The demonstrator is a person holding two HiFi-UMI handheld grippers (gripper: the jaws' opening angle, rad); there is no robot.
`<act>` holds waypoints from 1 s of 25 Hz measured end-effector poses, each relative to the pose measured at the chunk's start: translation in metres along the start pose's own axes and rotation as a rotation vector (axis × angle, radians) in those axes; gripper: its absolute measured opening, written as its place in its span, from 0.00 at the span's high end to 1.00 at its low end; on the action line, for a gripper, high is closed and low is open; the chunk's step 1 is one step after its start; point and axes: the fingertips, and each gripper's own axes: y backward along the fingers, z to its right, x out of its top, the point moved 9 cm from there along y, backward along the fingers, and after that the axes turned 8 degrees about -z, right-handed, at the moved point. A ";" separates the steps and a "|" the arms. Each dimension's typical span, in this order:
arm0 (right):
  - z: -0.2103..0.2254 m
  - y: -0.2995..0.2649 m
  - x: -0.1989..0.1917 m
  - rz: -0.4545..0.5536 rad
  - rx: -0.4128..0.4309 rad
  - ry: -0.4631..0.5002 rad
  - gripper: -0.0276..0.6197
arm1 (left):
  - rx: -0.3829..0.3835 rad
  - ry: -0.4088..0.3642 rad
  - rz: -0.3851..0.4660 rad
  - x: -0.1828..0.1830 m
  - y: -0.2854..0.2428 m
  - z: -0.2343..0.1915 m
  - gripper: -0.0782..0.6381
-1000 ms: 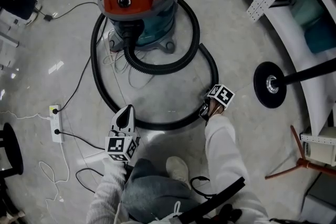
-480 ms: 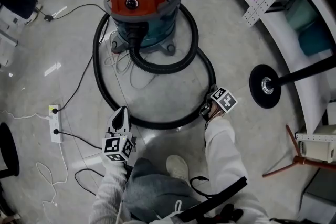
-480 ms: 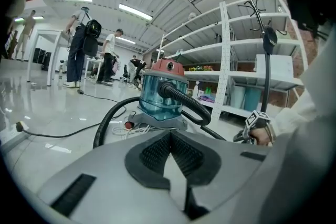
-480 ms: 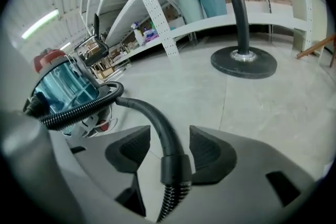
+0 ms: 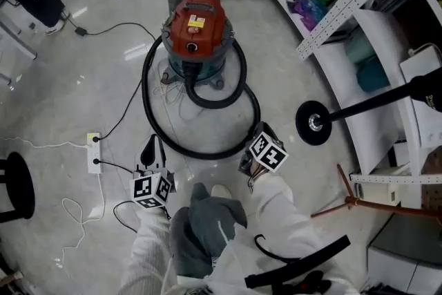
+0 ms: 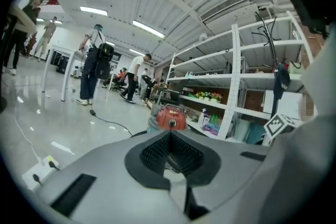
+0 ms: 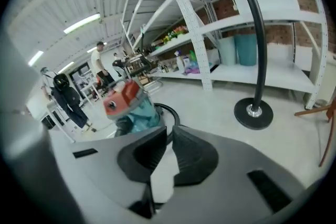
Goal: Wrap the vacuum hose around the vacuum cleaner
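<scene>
The red-lidded vacuum cleaner (image 5: 197, 34) stands on the floor ahead of me, also seen as the vacuum (image 6: 169, 117) and the vacuum (image 7: 123, 99). Its black hose (image 5: 155, 117) lies in wide loops on the floor around it. My left gripper (image 5: 153, 143) hovers left of the nearest loop, shut and empty; the same gripper (image 6: 169, 136) shows its jaws together. My right gripper (image 5: 257, 135) sits just outside the loop's right side. In the right gripper view this gripper (image 7: 169, 136) has its jaws closing to a narrow slit, nothing between them, with the hose (image 7: 165, 110) on the floor beyond.
A power strip (image 5: 93, 152) with cables lies at the left. A round black stand base (image 5: 314, 122) and white shelving (image 5: 359, 45) are at the right, a red-legged frame (image 5: 359, 200) lower right, a black stool (image 5: 14, 186) far left. People (image 6: 92, 68) stand in the distance.
The head view has pulled up and back, so the vacuum looks farther off. My right gripper, wide open at the hose before, has lifted off it. The left gripper kept its place.
</scene>
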 end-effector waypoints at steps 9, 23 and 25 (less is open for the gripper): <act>-0.118 0.310 0.114 0.093 0.161 0.128 0.93 | 0.054 0.040 -0.075 0.229 0.212 0.091 0.89; -0.055 0.568 0.097 0.148 0.317 0.258 0.93 | -0.010 0.034 -0.047 0.256 0.421 0.272 0.89; -0.034 0.591 0.092 0.166 0.335 0.272 0.94 | -0.014 0.031 -0.037 0.245 0.442 0.301 0.89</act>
